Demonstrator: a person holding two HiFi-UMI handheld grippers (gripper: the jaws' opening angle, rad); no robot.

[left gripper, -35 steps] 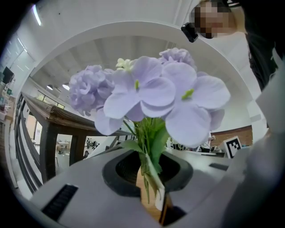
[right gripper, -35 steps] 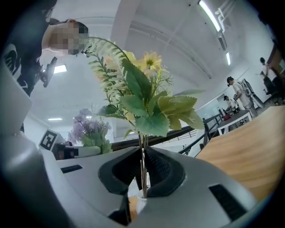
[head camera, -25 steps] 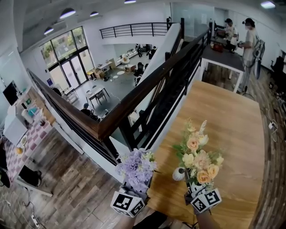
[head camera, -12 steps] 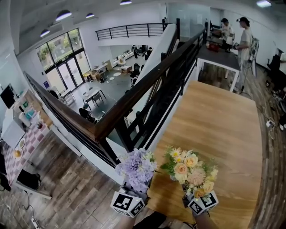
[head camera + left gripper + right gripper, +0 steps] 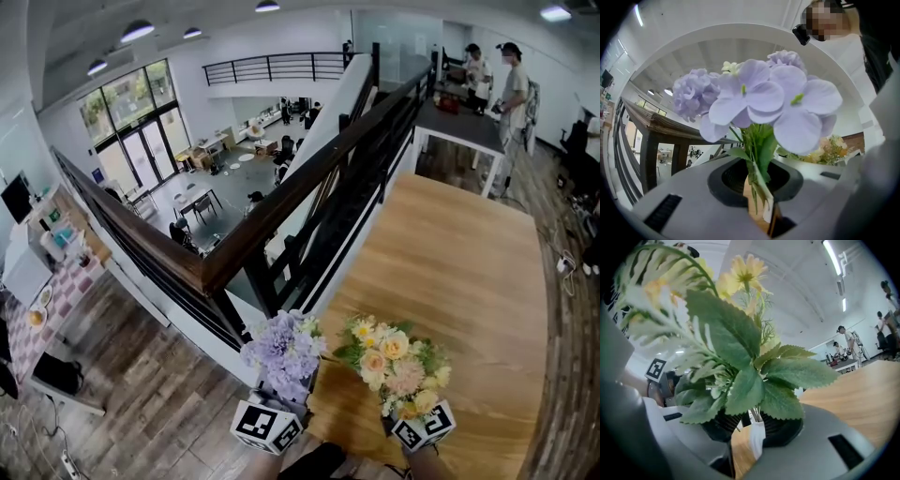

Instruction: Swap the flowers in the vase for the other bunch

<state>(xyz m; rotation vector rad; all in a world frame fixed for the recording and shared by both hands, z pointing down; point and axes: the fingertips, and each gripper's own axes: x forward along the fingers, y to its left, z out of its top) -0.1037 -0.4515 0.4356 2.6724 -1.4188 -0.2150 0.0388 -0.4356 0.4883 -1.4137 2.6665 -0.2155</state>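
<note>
Two bunches sit between jaws: the left gripper (image 5: 757,190) pinches the purple bunch (image 5: 764,101). The right gripper (image 5: 751,425) has its jaws slightly apart (they have just been opening) around the yellow bunch (image 5: 736,366).

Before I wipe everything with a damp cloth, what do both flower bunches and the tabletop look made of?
Purple bunch: probably fabric, matte, flat uniform petals.
Yellow bunch: probably artificial too, stiff matte leaves with moulded veins.
Tabletop: wood or wood-look laminate, smooth satin, straight pale grain.

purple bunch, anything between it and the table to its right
Yes. The yellow bunch spreads over the table's near edge, close beside the purple bunch held in the left gripper.
</note>
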